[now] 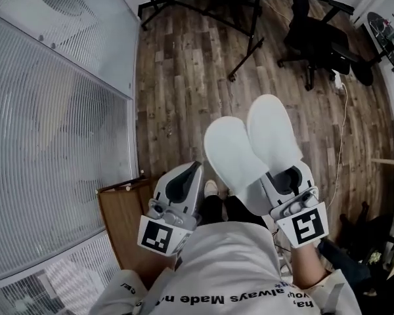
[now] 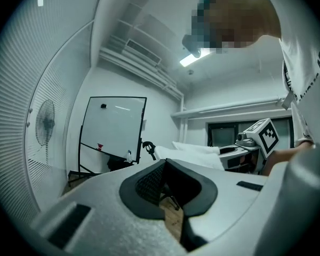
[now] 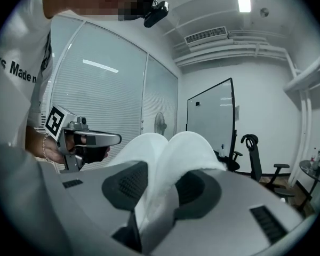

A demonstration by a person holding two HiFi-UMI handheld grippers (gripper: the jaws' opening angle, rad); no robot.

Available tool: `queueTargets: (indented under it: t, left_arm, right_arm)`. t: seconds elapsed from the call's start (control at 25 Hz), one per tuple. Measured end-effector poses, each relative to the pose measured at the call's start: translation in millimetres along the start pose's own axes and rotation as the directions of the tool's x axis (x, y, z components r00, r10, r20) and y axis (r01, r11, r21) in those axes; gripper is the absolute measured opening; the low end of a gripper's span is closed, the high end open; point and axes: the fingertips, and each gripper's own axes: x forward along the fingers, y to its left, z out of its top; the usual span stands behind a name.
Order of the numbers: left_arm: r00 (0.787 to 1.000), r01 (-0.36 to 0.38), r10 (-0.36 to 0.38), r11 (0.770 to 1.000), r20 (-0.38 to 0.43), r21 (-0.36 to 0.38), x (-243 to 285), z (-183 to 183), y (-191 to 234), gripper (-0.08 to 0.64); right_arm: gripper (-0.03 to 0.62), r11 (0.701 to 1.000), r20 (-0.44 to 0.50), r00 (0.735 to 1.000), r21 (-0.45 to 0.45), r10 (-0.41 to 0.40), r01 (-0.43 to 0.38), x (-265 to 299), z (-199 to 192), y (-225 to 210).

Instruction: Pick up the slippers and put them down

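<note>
right gripper (image 3: 160, 190) fills the bottom of its own view, grey jaws clamped on the heel ends of a pair of white fabric slippers (image 3: 173, 151), which are pressed flat against each other. from the head view the slippers (image 1: 253, 153) fan out from the right gripper (image 1: 287, 179), overlapping side by side, toes pointing away from the person, held in the air over the brown wooden plank floor (image 1: 184, 77).

left gripper (image 1: 194, 173) hangs just beside them on the person's left, apart from the slippers. in its own view the left gripper (image 2: 165, 167) has its jaw tips together with nothing between them.

close under both grippers is the person's white printed t-shirt (image 1: 230, 268). a brown wooden board (image 1: 121, 215) lies below the left gripper. farther out stand a black office chair (image 1: 312, 41), a black metal stand (image 1: 249, 41) and a ribbed translucent wall (image 1: 52, 110) along the floor's left edge.
</note>
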Motion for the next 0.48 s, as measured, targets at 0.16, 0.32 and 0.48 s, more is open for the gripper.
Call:
queueTargets:
  t: [0.16, 0.32, 0.48]
  left_arm:
    - [1.000, 0.009, -0.009, 1.000, 0.018, 0.003, 2, -31, 10, 0.012]
    - [1.000, 0.019, -0.019, 1.000, -0.024, -0.009, 8, -65, 27, 0.012]
    - [0.996, 0.037, -0.039, 0.999, -0.085, -0.022, 15, -101, 29, 0.012]
  right_arm:
    - [0.138, 1.000, -0.018, 1.000, 0.010, 0.001, 0.000, 13, -34, 10]
    - [0.138, 1.000, -0.055, 0.998, 0.019, -0.002, 0.004, 36, -66, 14]
    - [0.137, 0.997, -0.102, 0.995, 0.072, -0.003, 0.011, 48, -104, 15]
